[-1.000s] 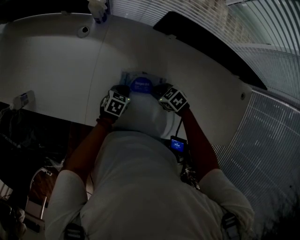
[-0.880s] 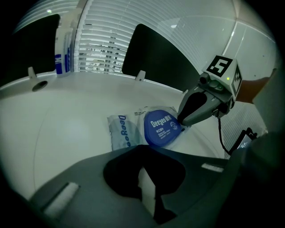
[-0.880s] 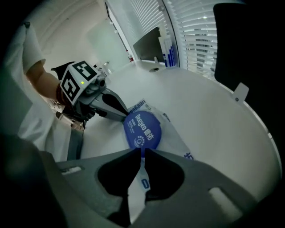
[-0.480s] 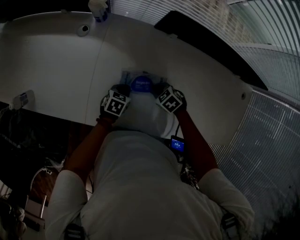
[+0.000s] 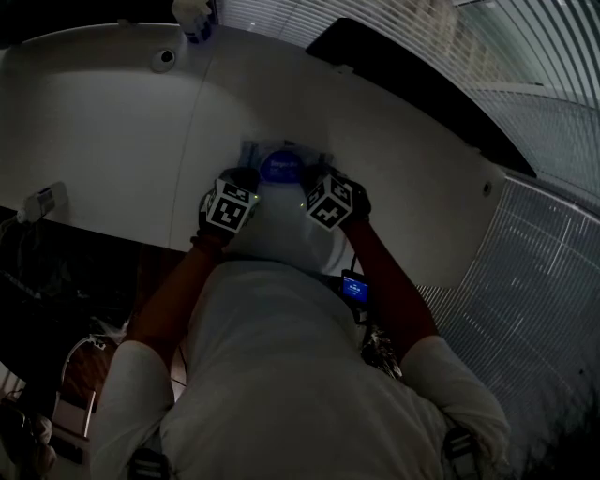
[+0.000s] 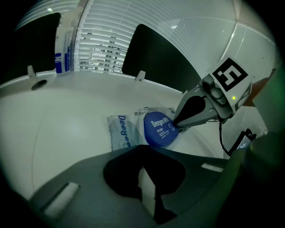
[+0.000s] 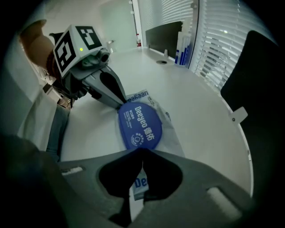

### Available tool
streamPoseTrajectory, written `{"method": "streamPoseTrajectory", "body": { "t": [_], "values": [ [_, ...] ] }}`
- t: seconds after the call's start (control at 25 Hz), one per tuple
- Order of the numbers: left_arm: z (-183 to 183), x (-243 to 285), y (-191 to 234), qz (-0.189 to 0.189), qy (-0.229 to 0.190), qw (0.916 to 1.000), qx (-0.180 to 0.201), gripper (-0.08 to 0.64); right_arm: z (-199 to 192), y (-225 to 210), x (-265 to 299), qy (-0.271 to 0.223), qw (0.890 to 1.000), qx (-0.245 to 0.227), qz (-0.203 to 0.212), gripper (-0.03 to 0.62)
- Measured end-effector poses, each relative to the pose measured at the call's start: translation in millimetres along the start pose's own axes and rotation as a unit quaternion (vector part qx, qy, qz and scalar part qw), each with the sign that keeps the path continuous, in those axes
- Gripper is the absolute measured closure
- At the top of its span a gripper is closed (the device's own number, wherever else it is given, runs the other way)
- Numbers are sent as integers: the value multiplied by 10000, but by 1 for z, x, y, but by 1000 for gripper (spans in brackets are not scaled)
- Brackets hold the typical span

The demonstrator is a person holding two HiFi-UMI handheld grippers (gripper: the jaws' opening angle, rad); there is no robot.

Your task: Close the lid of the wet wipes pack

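Observation:
The wet wipes pack (image 6: 119, 136) lies on the white desk (image 5: 112, 141), its round blue lid (image 7: 140, 125) flat on top. My right gripper (image 7: 141, 151) is shut, its tips resting on the near rim of the lid; from the left gripper view its fingertips (image 6: 176, 126) touch the lid's right edge. My left gripper (image 6: 143, 150) is shut and empty, and its fingertips (image 7: 120, 105) rest on the pack's far end beside the lid. In the head view both marker cubes (image 5: 230, 208) (image 5: 328, 202) flank the pack (image 5: 281, 167), partly hidden by the person's head.
A black panel (image 5: 412, 84) stands along the desk's far edge before window blinds. A bottle (image 5: 192, 19) and a round cable hole (image 5: 166, 59) are at the far left. A small device with a blue screen (image 5: 354, 286) hangs below the desk's front edge.
The right gripper has shifted slightly left towards the pack and rolled, its marker cube turning. The left gripper and the pack have stayed put.

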State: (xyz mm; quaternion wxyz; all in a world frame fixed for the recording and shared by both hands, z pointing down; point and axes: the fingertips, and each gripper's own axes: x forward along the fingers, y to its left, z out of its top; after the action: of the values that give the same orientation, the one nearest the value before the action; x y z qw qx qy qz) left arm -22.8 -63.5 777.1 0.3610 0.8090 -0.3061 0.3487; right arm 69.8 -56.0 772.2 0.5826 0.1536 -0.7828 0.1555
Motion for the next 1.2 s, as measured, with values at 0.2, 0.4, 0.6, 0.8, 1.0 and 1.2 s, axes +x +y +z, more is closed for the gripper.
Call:
{"method": "streamPoseTrajectory", "body": {
  "t": [0.2, 0.4, 0.6, 0.8, 1.0, 1.2],
  "values": [
    [3, -4, 0, 28, -16, 10000, -10, 558, 1, 0, -3, -94, 9998, 166, -55, 586],
    [13, -15, -2, 92, -130, 9999, 64, 558, 8, -2, -19, -432, 9976, 455, -286, 586],
    [29, -35, -16, 89, -317, 9993, 160, 558, 16, -1, -45, -892, 9920, 767, -457, 588],
    [55, -66, -45, -18, -681, 9974, 252, 558, 28, 0, -84, -1600, 9755, 1357, -657, 589],
    [92, -103, -75, -122, -1294, 9909, 346, 558, 52, -3, -146, -2634, 9395, 1991, -916, 589],
    [121, -146, -112, -241, -1803, 9822, 462, 558, 67, 4, -216, -3525, 9007, 2232, -1207, 589]
  ]
}}
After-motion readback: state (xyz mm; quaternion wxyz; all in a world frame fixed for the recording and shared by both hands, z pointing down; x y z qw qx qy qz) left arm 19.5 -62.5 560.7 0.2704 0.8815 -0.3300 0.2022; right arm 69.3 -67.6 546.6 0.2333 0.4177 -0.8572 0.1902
